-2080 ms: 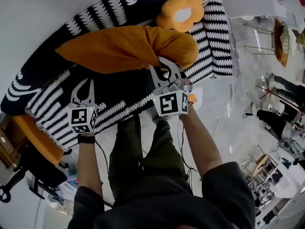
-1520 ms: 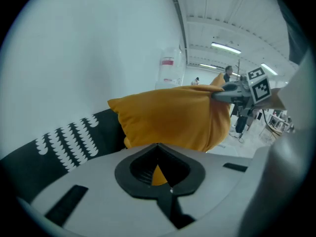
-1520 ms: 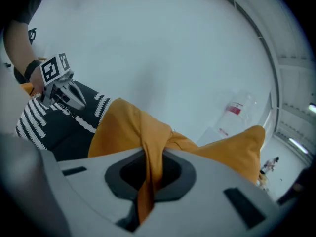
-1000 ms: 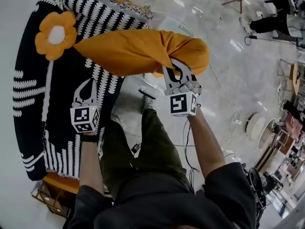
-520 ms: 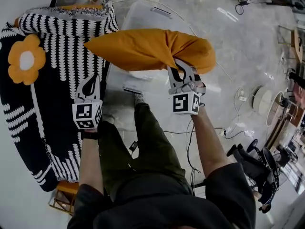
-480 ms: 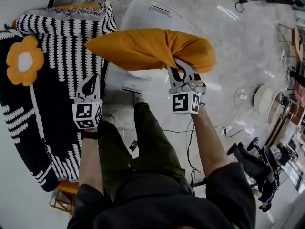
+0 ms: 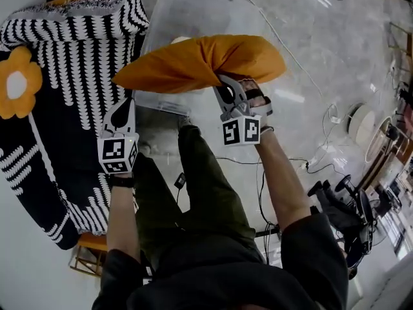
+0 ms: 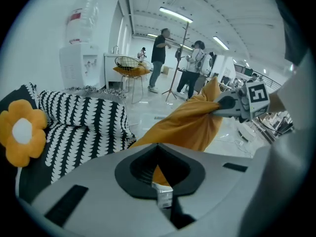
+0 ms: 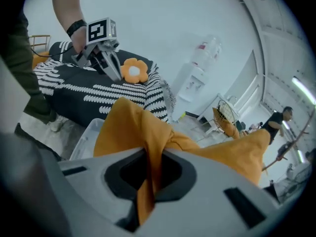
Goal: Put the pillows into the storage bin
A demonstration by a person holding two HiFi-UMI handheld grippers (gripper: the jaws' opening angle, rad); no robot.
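**Head view**
- The right gripper [image 7: 221, 82] is clenched on a bunched fold at the right end of the orange pillow [image 7: 193, 63].
- The pillow hangs clear of the floor. Its long axis runs left to right across the picture.
- The pillow sits above the near rim of the clear storage bin [image 7: 187, 8], which stands on the floor ahead of the person.
- The left gripper [image 7: 124, 105] is closed on nothing. It is just below the pillow's left corner and appears apart from it.
- A flower pillow [image 7: 14, 86] lies on the black-and-white throw [image 7: 77, 50], left of the bin.

**Left gripper view**
- The jaws of the left gripper [image 8: 158, 149] meet at the tip with nothing between them.
- The orange pillow [image 8: 187, 125] lies ahead and to the right, rising towards the right gripper [image 8: 232, 102].

**Right gripper view**
- Orange fabric is pinched between the jaws of the right gripper [image 9: 150, 157] and hangs down through them.
- The wall of the storage bin [image 9: 86, 135] shows below and to the left of the pillow.
- The left gripper [image 9: 106, 60] is beyond the pillow's far end, in front of the flower pillow [image 9: 134, 70].

**Judgement**
- The bin opening lies forward of and below the held end, so the right gripper carries the whole move.
- The free left end reaches towards the throw side of the rim and may catch there
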